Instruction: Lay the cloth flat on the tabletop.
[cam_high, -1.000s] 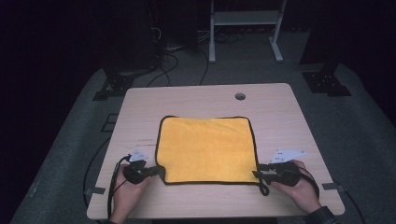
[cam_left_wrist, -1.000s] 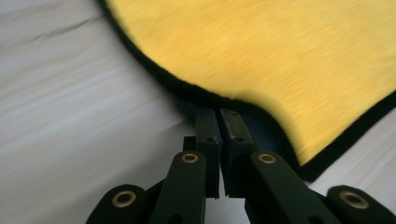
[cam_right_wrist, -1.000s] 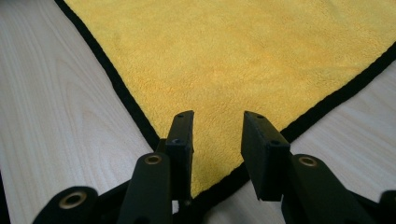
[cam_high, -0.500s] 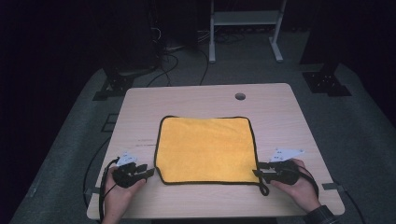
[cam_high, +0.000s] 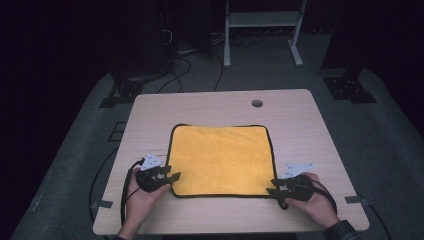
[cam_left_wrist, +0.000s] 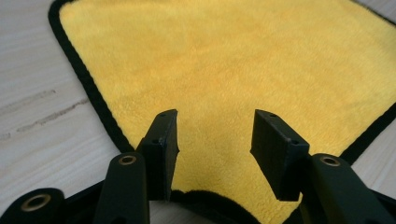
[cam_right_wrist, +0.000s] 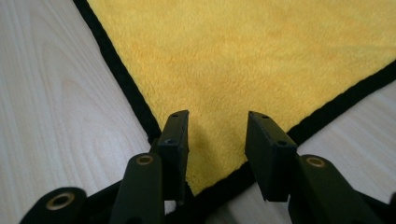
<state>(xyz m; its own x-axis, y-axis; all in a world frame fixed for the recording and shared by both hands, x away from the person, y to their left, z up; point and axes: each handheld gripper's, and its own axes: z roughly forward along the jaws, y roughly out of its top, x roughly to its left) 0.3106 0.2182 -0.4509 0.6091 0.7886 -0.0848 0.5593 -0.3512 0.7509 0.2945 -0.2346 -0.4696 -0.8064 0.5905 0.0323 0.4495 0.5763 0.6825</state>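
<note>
**benchwatcher:** So the yellow cloth (cam_high: 220, 159) is lying flat in the middle of the table (cam_high: 215, 102), black trim all round. Left gripper (cam_high: 172, 176) sits at the near-left corner, right gripper (cam_high: 272, 190) at the near-right one. Looks to me like both corners are about to get pinched for a fold.

**foldnerd:** Yeah, that's my read too. From the left gripper view the fingers (cam_left_wrist: 161, 140) stand about halfway apart, they've just been opening, and the corner lies under the gap with nothing pressing on it. Right fingers (cam_right_wrist: 175, 140) have been easing apart as well, roughly the same spread, corner tip between them, not clamped.

**benchwatcher:** So neither one has hold of anything?

**foldnerd:** Nope, both empty. To do it well I'd say get the lower finger properly under the black hem, not just skating over the pile. The cloth is flush on the table, so you'd probably need to tip the gripper down and scrape in low.

**benchwatcher:** And bite deep enough?

**foldnerd:** Right, past the trim and onto the yellow. A grab on the hem alone would likely slip once it's lifted. I'd also close both sides together and raise them evenly, otherwise the near edge skews and the fold lands crooked.

**benchwatcher:** Plush stuff like that drags on wood too, I'd guess.

**foldnerd:** Probably, so lift before carrying it toward the far edge.
</note>
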